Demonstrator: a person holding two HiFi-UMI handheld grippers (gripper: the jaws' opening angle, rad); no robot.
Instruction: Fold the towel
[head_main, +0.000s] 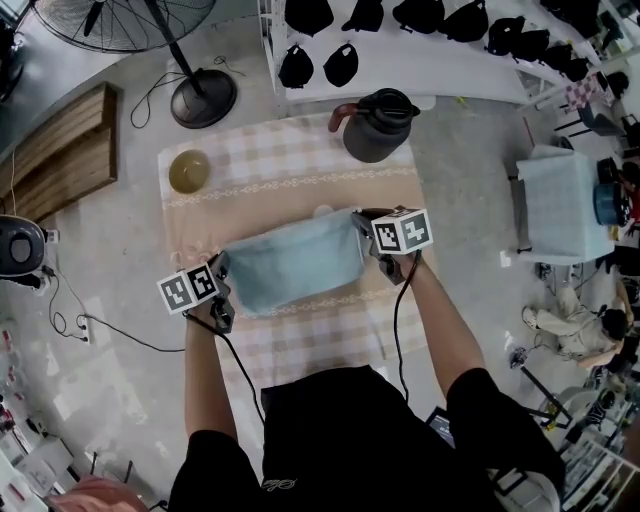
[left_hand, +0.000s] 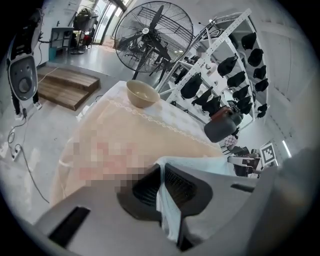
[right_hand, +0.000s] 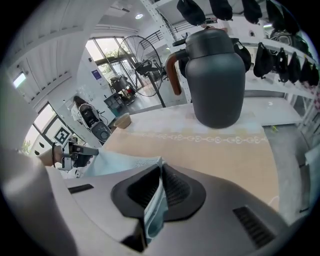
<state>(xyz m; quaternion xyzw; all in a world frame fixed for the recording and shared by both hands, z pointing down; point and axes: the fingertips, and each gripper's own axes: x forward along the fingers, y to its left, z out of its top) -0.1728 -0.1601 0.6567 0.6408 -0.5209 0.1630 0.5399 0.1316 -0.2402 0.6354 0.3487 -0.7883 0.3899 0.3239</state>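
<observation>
Light blue towel (head_main: 292, 265) is over the middle of the desk (head_main: 290, 160), lower part lying on it. Left gripper (head_main: 220, 275) is clamped on the towel's left end and right gripper (head_main: 365, 232) on its right end, cloth pinched in both, the 2 ends lifted. Dark jug (head_main: 378, 125) and bowl (head_main: 189, 171) sit at the far end, apart from the towel.

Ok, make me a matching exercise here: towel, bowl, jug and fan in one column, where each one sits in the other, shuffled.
1 towel
2 bowl
3 jug
4 fan

A on the floor, beyond the tablecloth
B far left on the tablecloth
C clamped by the left gripper and right gripper
D far right on the tablecloth

Pairs: 1-C, 2-B, 3-D, 4-A
</observation>
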